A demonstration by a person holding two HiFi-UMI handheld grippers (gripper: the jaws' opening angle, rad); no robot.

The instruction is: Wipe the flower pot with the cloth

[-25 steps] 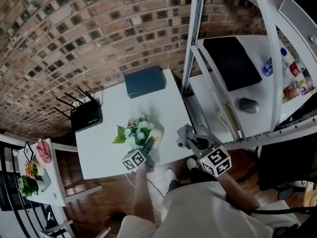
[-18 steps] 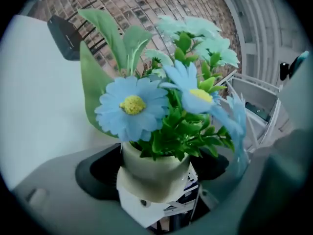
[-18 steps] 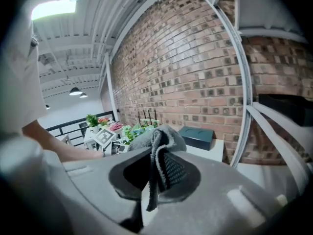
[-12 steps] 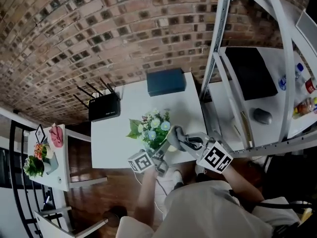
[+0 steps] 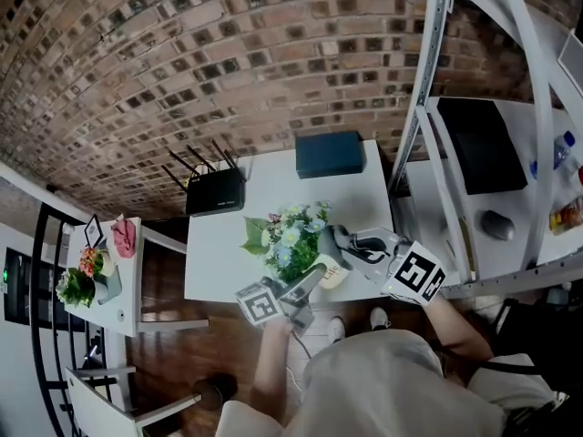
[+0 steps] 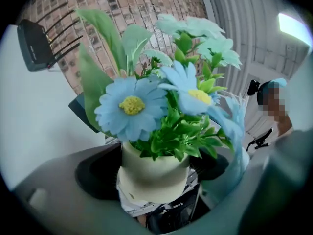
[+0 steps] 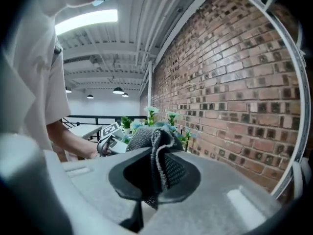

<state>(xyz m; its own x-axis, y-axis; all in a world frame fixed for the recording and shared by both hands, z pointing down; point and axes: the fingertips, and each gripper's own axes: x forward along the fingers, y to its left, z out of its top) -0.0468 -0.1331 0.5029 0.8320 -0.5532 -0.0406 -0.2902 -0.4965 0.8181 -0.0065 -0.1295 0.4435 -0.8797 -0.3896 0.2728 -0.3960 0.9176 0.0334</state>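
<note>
White table (image 5: 219, 267), near edge: left gripper (image 5: 314, 279) clamped on pot (image 6: 154, 173), now lifted clear of the top. Right gripper (image 5: 360, 248) pinching cloth (image 7: 159, 155), brought up beside the flowers (image 5: 291, 230). Wiping likely next. Router (image 5: 216, 192), brick wall (image 5: 182, 62) beyond

No legible txt, labels, brands or nos. in any view.

Brick wall (image 5: 182, 62) behind white table (image 5: 264, 189), wooden floor (image 5: 173, 344).

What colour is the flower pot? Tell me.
Cream flower pot; clearest in left gripper view.
</note>
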